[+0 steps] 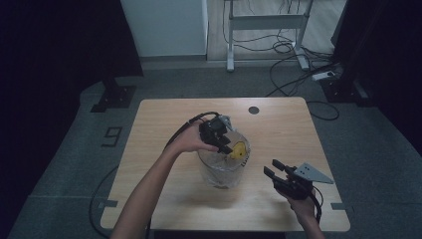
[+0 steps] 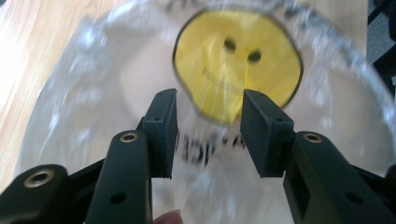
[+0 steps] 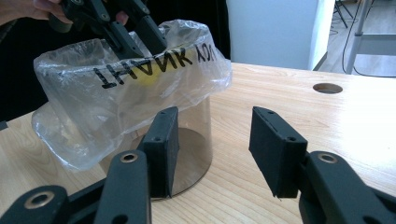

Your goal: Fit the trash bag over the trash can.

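A clear round bin [image 1: 219,174] stands mid-table, lined with a transparent plastic bag [image 3: 126,98] printed with black letters and a yellow smiley face [image 2: 236,65]. The bag's rim is folded out over the bin's top edge. My left gripper [image 1: 226,148] reaches down into the bag's mouth from the left; its jaws stand apart over the smiley, and nothing is pinched between the pads [image 2: 163,130]. My right gripper [image 1: 272,168] hovers low to the right of the bin, pointed at it. It is open, with bare tabletop between its fingers [image 3: 166,149].
The wooden table [image 1: 278,124] has a round cable hole [image 1: 254,110] at its far edge. On the floor beyond stand a white cabinet [image 1: 164,25], a desk frame [image 1: 266,22] and loose cables [image 1: 298,79] with a power strip.
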Tool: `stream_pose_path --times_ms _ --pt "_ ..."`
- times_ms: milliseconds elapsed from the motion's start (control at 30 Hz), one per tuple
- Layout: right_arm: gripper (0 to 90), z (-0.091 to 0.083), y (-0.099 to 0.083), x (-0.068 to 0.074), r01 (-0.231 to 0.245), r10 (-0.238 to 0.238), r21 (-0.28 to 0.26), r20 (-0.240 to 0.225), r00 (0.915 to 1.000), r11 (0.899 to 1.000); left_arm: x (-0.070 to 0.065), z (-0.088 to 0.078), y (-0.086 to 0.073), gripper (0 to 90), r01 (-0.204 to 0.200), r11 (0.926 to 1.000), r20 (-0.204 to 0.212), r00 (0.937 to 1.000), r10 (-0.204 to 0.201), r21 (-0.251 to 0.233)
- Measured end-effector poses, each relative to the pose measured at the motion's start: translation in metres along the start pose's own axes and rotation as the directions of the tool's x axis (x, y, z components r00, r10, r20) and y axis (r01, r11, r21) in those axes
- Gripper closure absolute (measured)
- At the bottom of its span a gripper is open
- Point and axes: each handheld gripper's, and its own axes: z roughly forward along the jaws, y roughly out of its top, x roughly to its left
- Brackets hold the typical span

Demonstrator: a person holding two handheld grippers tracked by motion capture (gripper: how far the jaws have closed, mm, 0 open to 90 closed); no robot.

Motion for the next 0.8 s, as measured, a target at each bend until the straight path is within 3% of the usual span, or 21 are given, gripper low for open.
stream_pose_path --times_ms 400,800 --pt "51.8 0.005 -0.001 0.004 0.007 -0.007 0.012 -0.005 1.0 1.0 0.002 -0.013 -0.027 56.8 0.042 0.9983 -0.025 0.9988 -0.041 0.041" --pt "51.8 0.005 -0.001 0.003 0.005 -0.005 0.011 -0.003 1.0 1.0 0.006 -0.015 -0.036 57.4 0.057 0.9945 -0.037 0.9979 -0.054 0.088"
